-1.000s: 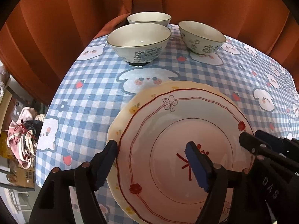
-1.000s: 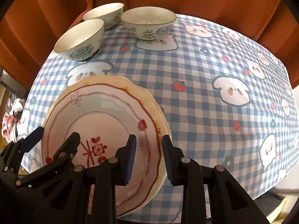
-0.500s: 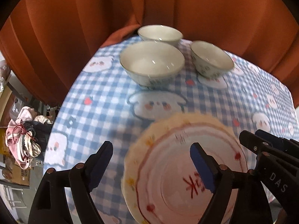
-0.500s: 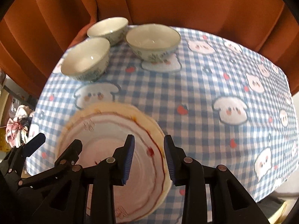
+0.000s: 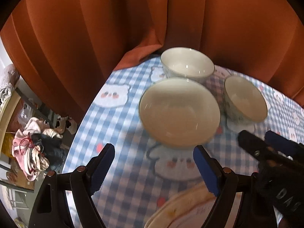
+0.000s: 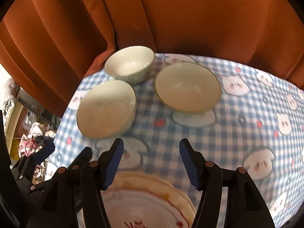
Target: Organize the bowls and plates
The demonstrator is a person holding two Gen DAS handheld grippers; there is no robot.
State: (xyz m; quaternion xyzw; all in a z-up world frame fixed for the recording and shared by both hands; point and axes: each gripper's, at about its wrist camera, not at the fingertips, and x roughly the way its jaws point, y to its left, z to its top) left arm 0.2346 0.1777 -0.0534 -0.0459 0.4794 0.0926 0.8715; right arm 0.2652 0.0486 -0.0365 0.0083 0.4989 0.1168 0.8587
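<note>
Three white bowls with blue patterns stand at the far side of the table: a near left bowl (image 5: 179,112) (image 6: 106,109), a far bowl (image 5: 187,65) (image 6: 130,63) and a right bowl (image 5: 245,101) (image 6: 187,87). A stack of floral plates (image 5: 182,210) (image 6: 150,201) lies on the table's near edge, below both grippers. My left gripper (image 5: 153,168) is open and empty, raised above the table short of the near left bowl. My right gripper (image 6: 151,163) is open and empty above the plates; it also shows in the left wrist view (image 5: 266,144).
The table carries a blue checked cloth with cartoon faces (image 6: 247,133). Orange curtains (image 5: 133,19) hang close behind the bowls. The table's left edge drops to a floor with a pile of clothes (image 5: 36,146).
Both grippers have lifted and tilted up from the plates toward the bowls. The right gripper's jaws, narrow over the plate rim before, now stand wide apart. The plates stay on the table.
</note>
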